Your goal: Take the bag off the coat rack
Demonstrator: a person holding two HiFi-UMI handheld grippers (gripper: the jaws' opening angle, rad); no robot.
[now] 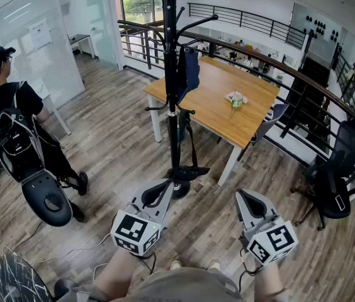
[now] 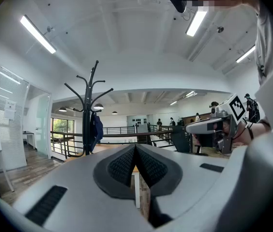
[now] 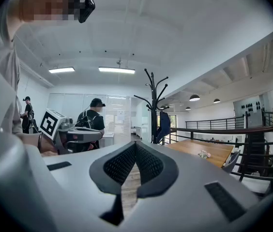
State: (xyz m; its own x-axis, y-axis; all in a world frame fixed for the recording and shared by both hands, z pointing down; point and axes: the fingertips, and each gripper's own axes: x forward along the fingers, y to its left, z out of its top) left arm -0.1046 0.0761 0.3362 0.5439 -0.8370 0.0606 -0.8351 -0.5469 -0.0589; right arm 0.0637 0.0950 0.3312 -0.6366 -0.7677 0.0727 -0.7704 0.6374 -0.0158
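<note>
Grey left gripper and grey right gripper, both closed and empty, are levelled at the black metal coat rack, probably ready to approach. The dark blue fabric bag hangs from a hook.

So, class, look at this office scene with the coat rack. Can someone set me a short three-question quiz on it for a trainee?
1. Short answer: what does the blue bag hang on?
2. Multiple choice: what stands on the wooden table? A) flowers B) a laptop C) a kettle
3. True or false: the left tongs and the right tongs are both shut with nothing between them.

Key:
1. The coat rack
2. A
3. True
</note>
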